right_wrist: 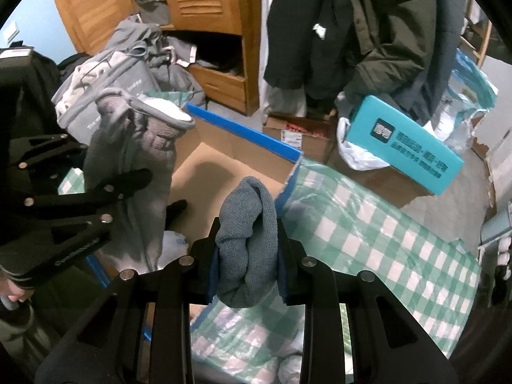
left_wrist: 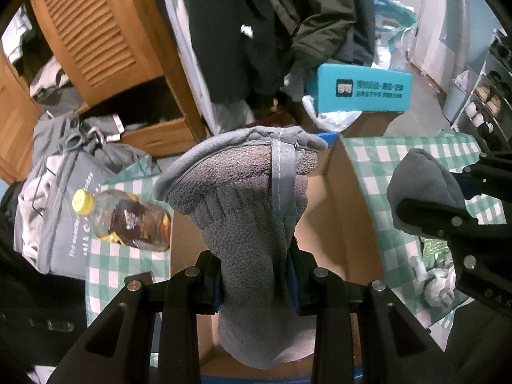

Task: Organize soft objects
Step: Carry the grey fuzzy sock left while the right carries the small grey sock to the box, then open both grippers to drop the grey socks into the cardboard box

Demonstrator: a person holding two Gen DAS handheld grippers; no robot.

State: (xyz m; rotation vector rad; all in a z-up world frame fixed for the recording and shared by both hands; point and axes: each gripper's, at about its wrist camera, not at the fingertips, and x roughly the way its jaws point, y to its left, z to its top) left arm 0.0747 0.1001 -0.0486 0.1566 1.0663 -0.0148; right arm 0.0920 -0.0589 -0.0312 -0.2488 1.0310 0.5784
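Both grippers loaded, mid-carry, over the open cardboard box (left_wrist: pixel 345 211).

Left gripper (left_wrist: pixel 257 284) is clamped on a grey fleece slipper (left_wrist: pixel 243 192). Jaws pinch it across the lower part, and the sole edge and stitched strap stick up and forward. In the left wrist view the slipper hangs right above the box interior, well inside the walls. The right wrist view shows the same slipper (right_wrist: pixel 140 147) at the left, held over the box's near-left side.

Right gripper (right_wrist: pixel 246 262) is clamped on a bunched blue-grey knit item (right_wrist: pixel 248 224), likely a rolled sock or small cloth; cannot tell which. It sits between the pads, near the blue-trimmed box edge (right_wrist: pixel 243 131), over the boundary between the box and the green checked cloth (right_wrist: pixel 384 230) covering the table.

Step in hand, as I judge it: dropping soft items into the box. The box floor looks mostly bare, with a dark small thing and a white bag low in it, so the task is early to mid.

Next move probably calls for lowering the left gripper a little and parting the jaws so the slipper lands flat. The right gripper needs to shift left over the box opening before letting go, or the knit item lands on the cloth.

Nearby clutter: oil bottle (left_wrist: pixel 128 217) lying on the cloth just left of the box, teal carton (left_wrist: pixel 358 88) behind it.
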